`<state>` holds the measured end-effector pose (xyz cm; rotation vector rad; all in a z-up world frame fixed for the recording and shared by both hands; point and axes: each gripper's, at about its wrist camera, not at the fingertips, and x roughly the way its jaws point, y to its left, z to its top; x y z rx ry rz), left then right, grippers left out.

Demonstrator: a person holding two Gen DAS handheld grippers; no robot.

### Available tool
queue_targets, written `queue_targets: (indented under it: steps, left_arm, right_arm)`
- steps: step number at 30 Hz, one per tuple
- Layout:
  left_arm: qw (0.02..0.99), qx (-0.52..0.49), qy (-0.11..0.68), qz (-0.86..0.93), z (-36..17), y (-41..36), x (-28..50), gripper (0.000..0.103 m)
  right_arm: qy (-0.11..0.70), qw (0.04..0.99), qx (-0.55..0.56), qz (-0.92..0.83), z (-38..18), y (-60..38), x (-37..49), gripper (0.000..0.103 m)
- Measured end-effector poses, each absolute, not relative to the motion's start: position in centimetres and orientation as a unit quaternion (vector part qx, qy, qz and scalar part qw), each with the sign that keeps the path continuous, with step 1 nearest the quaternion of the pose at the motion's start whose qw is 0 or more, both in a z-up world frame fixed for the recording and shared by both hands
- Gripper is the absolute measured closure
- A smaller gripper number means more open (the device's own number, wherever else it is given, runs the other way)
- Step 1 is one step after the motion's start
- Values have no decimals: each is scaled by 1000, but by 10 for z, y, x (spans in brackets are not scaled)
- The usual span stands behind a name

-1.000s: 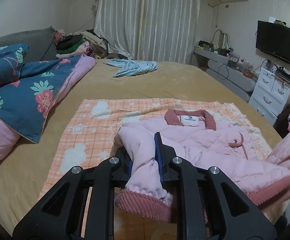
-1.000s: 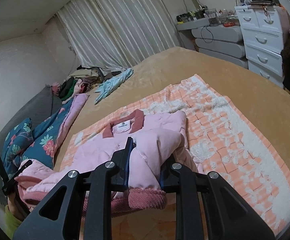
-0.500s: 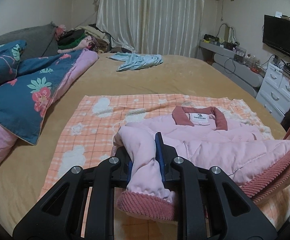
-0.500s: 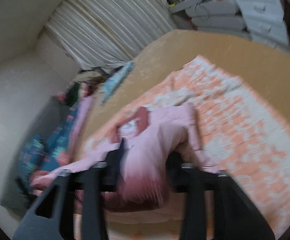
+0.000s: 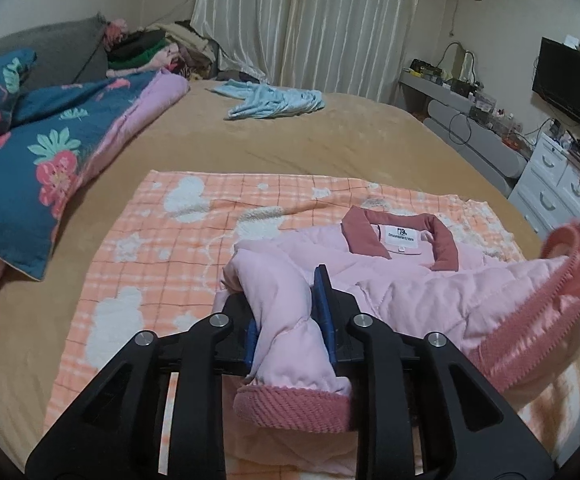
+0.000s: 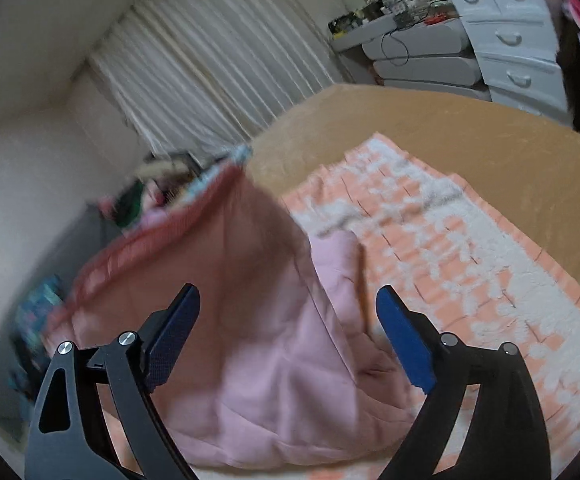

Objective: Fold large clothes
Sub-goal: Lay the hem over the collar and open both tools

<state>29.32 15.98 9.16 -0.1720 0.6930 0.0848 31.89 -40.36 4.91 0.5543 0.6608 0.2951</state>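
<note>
Pinching pink jacket (image 5: pixel 409 292) sleeve, your left gripper (image 5: pixel 282 296) starts opening; your right gripper (image 6: pixel 288 312) opening wide, pads clear of fabric.

Quilted satiny pink jacket (image 5: pixel 417 288), ribbed knit cuff (image 5: pixel 293 406); fluffy checked blanket (image 5: pixel 150 264).

black tool (image 6: pixel 288 300) arms, blue pads (image 6: pixel 403 342), silver screws (image 6: pixel 127 338)
</note>
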Motion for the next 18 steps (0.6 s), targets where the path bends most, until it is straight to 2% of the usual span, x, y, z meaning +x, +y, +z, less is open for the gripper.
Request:
queue_targets:
  steps: [3, 5, 6, 8, 9, 12, 14, 18]
  left_arm:
    - [933, -99, 345, 37, 88, 162, 304, 75]
    - [931, -109, 347, 29, 87, 163, 309, 57]
    - [930, -113, 348, 26, 86, 163, 311, 54]
    - [932, -112, 344, 21, 88, 160, 313, 27]
    - [935, -101, 338, 28, 91, 156, 313, 22]
    - [941, -87, 326, 20, 99, 150, 310, 17]
    - [945, -71, 318, 27, 102, 146, 304, 10]
    - [951, -46, 303, 45, 104, 148, 292, 9]
  right_arm:
    - [353, 898, 226, 132, 23, -385, 331, 14]
    - [366, 895, 218, 132, 9, -377, 334, 14]
    - [373, 893, 215, 133, 3, -373, 337, 14]
    - [381, 890, 211, 134, -5, -367, 341, 14]
    - [384, 889, 209, 135, -8, -365, 342, 14]
    - [388, 891, 192, 135, -12, -357, 343, 14]
    - [385, 897, 174, 132, -12, -353, 343, 14]
    - [366, 911, 137, 129, -3, -346, 337, 14]
